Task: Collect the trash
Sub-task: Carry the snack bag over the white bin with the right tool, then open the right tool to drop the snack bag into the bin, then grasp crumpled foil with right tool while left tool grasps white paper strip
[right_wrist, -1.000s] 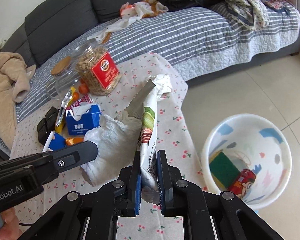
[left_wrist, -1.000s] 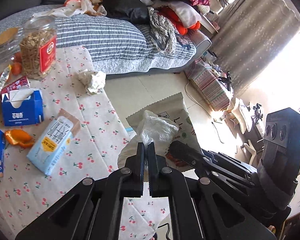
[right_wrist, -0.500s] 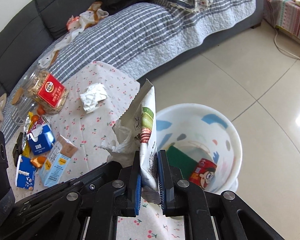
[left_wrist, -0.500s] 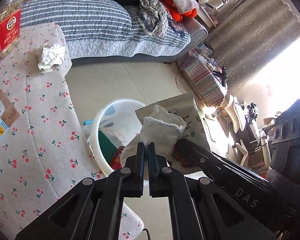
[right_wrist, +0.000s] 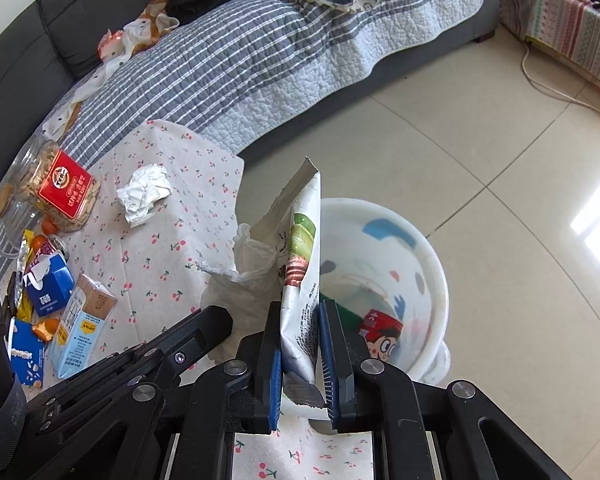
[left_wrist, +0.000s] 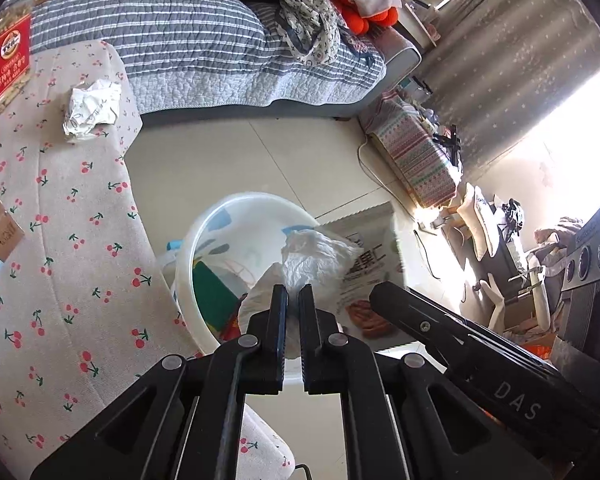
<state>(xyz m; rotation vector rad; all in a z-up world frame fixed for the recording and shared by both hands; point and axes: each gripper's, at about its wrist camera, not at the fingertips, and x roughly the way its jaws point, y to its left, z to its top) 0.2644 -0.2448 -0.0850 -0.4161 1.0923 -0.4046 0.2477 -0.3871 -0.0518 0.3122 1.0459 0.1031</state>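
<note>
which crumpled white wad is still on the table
The crumpled paper beside the snack jar; the other wad is between the left gripper's opening jaws, over the bin.

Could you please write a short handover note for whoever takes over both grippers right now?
Left gripper: jaws opening, white crumpled tissue between them, over the bin.
Right gripper: jaws opening, empty snack bag between them, beside the bin's rim.
Bin, on the floor by the table, already holds a green item and a red wrapper.
Done: both pieces carried to the bin.
Left: let both drop in, then fetch the crumpled paper ball; probably also the cartons and wrappers at the table's far end.
</note>
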